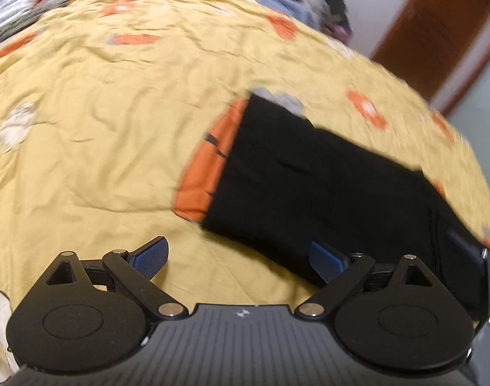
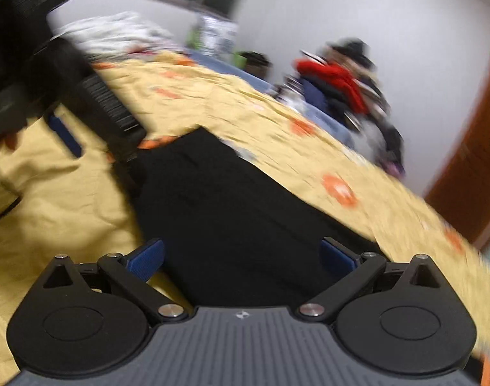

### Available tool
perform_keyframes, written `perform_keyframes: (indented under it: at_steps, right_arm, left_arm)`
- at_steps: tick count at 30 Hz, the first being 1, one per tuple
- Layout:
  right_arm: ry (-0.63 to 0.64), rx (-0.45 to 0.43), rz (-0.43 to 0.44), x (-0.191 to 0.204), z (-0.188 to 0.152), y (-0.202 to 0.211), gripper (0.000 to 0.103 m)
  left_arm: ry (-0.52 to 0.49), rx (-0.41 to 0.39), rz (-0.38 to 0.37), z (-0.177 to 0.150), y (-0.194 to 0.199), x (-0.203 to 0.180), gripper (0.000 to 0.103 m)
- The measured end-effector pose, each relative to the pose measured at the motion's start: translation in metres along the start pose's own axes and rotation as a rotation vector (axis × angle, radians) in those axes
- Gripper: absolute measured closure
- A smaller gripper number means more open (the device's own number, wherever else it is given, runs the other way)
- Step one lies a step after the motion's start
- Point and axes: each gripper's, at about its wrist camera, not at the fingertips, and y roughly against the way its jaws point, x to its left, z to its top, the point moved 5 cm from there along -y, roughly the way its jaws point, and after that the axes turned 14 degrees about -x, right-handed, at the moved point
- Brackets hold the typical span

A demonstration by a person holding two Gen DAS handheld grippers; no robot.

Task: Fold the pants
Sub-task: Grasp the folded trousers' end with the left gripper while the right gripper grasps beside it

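Nearest, the left gripper (image 1: pixel 240 259) and right gripper (image 2: pixel 241 257) both hang spread wide, grasping nothing. Just beyond, the black pants (image 1: pixel 309 186) lie flat, apparently already folded, on the yellow bedspread (image 1: pixel 100 112). Best practice: lower both onto one end, pinch evenly, lift together. No containers appear; a clothes pile (image 2: pixel 341 87) sits farthest.

A wrinkled yellow bedsheet with orange patches (image 1: pixel 116 103) covers the bed. At its far edge sits a blurred heap of red and dark clothes (image 2: pixel 344 83), near a brown wooden door (image 2: pixel 470 167) and a white wall (image 2: pixel 357 6).
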Motion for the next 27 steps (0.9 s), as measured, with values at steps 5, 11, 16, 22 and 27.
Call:
perform_keyframes:
  at_steps: [5,11,16,22,27]
  right_arm:
    - [0.031,-0.113,0.035,0.021,0.021,-0.021,0.0]
    - [0.144,-0.044,0.116,0.051,0.023,-0.053,0.001]
    - [0.372,-0.034,0.136,0.08,0.017,-0.064,0.036]
    - [0.527,-0.03,0.121,0.099,0.014,-0.074,0.055]
    - [0.581,-0.026,0.138,0.112,0.009,-0.081,0.079]
  left_arm:
    - [0.119,0.02,-0.012,0.01,-0.004,0.02,0.007]
    - [0.167,-0.061,0.011,0.025,-0.002,0.039,0.007]
    - [0.165,-0.009,-0.013,0.025,-0.008,0.044,0.007]
    - [0.233,0.038,-0.078,0.022,-0.016,0.047,0.007]
    - [0.367,0.109,-0.174,0.02,-0.03,0.047,0.007]
